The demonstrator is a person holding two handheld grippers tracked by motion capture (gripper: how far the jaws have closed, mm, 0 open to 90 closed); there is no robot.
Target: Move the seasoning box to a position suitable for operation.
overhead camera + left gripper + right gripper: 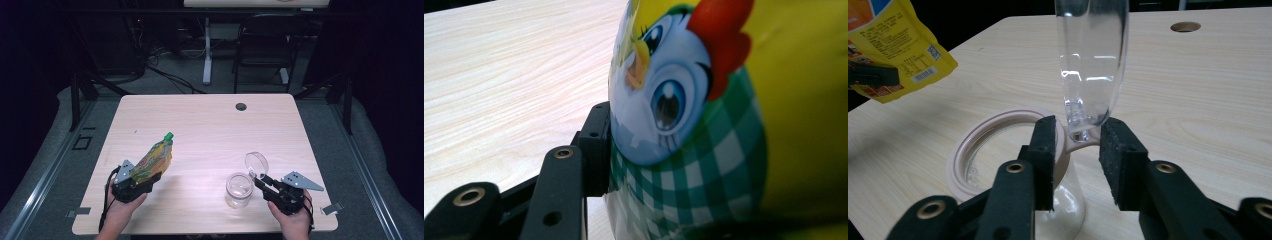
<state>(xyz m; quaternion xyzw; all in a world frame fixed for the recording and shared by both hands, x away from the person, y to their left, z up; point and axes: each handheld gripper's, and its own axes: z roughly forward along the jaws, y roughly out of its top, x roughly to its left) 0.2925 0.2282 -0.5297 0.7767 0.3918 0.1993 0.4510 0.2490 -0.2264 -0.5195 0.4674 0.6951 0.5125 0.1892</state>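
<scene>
- At lower left of the high view, the left gripper (142, 182) is clamped on the bottom end of a yellow spouted pouch (153, 159). The pouch tilts up and to the right, with its green cap (169, 135) at the top, clear of the wooden table (200, 125).
- In the left gripper view, a black jaw presses the pouch's printed face at centre frame, against a cartoon chick and green check pattern (684, 150).
- At lower centre of the high view a clear glass jar (238, 189) stands on the table, mouth open. Its hinged clear lid (256, 165) stands raised just right of the mouth.
- At lower right of the same view, the right gripper (262, 184) reaches in from the right toward the hinge. In the right gripper view its jaws stand apart on either side of the lid's base (1080, 131), near it; I cannot tell whether they touch. The pale seal ring (998, 150) lies just left.
- My judgement: the pouch is meant to go to the jar. The right jaws should keep the lid tipped back and the jar steady. The cap is on, so it must come off before any pouring.
</scene>
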